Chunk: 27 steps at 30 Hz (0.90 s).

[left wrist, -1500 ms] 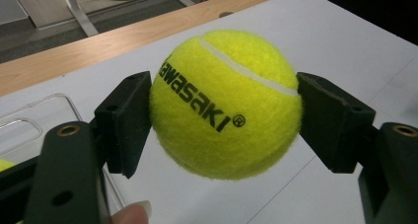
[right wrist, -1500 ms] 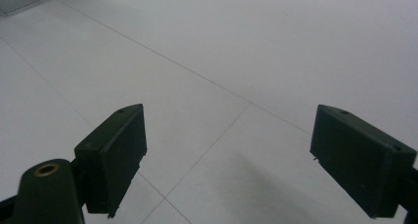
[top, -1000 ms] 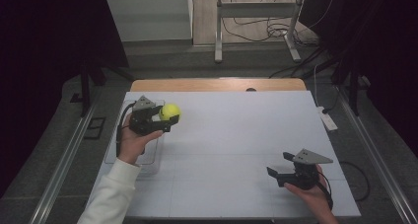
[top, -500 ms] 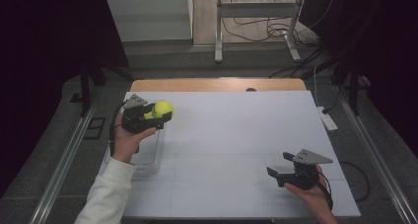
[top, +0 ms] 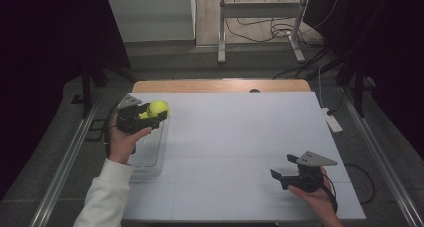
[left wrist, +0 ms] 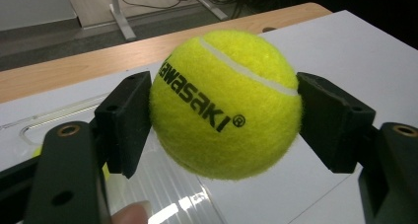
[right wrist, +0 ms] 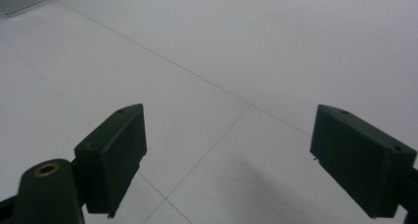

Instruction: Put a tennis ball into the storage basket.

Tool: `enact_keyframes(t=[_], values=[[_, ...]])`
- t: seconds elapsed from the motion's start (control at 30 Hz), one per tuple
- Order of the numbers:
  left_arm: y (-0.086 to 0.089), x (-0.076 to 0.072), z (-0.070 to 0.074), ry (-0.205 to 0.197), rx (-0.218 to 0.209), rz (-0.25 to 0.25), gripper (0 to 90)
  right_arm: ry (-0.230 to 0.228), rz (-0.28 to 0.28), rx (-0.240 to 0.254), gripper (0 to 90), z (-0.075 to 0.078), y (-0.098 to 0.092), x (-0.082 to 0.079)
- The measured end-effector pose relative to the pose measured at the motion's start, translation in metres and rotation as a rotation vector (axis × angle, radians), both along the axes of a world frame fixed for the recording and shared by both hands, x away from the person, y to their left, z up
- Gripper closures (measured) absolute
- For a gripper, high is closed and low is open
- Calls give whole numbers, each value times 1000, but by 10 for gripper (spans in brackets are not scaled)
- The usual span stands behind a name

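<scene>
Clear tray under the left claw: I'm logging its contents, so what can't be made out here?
- Clear tray: high view, the left hand and left claw cover its far end.
- Left gripper view: tennis ball hides most of it; a yellow sliver at the left edge is cut off, unidentifiable.

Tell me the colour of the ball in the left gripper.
The tennis ball is bright yellow-green with a white seam and black "Kawasaki" lettering, clearest in the left gripper view.

tennis ball (left wrist: 225,103): yellow, white seam, black lettering | table (top: 240,137): white
</scene>
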<state>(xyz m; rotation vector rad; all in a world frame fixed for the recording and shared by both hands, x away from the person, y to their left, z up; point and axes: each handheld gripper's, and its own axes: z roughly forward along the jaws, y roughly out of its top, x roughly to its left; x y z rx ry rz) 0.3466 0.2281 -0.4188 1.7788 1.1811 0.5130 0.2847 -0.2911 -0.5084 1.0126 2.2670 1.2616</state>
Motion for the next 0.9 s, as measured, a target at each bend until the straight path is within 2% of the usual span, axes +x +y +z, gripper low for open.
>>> enact_keyframes(t=[0.9], values=[[23, 4, -7, 16, 16, 85, 268, -2, 2, 0, 145, 0, 0, 0]])
